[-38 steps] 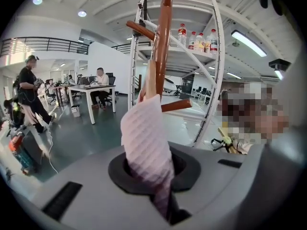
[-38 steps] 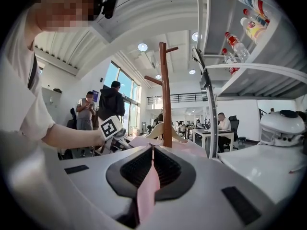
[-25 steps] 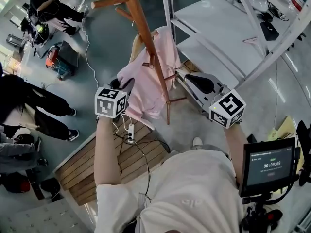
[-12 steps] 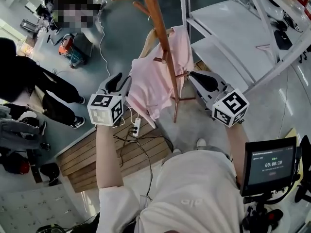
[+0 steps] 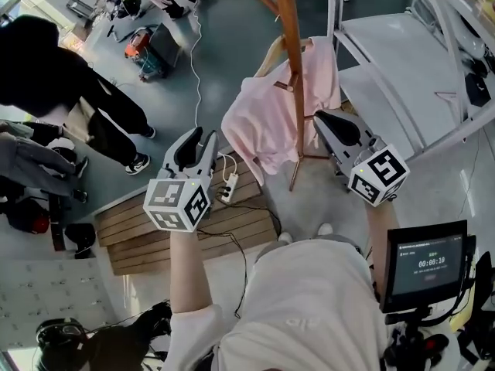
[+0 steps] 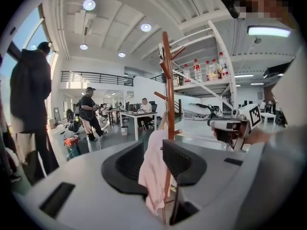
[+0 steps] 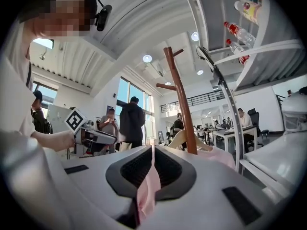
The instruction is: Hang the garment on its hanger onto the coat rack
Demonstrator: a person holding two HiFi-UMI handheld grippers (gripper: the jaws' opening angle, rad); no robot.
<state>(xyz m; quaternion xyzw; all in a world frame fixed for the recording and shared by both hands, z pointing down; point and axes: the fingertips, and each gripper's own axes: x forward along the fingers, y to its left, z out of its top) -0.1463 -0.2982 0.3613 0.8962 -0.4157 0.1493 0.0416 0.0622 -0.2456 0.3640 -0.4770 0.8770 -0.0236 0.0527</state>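
Pink fabric is clenched flat between the jaws of my right gripper [image 7: 152,164], a fold of the shirt [image 5: 263,118] running down between the pads. My left gripper [image 6: 154,163] is released, its jaws spread wide and holding nothing (the shirt shows through the gap, but it hangs beyond the tips and does not touch them). The shirt is on a pale wooden hanger [image 5: 269,54] and drapes against the pole of the wooden coat rack [image 5: 292,22], between my two grippers; I cannot tell which peg carries the hook. On the floor below lies a white power strip [image 5: 227,185], at the edge of a slatted wooden platform [image 5: 131,222]. White metal shelving [image 5: 387,60] stands just right of the rack, with bottles [image 6: 195,72] on an upper shelf. Farther off a person in black [image 5: 54,68] stands on the grey floor [image 5: 224,37], and other people [image 6: 89,110] are near the desks [image 6: 136,114] behind.
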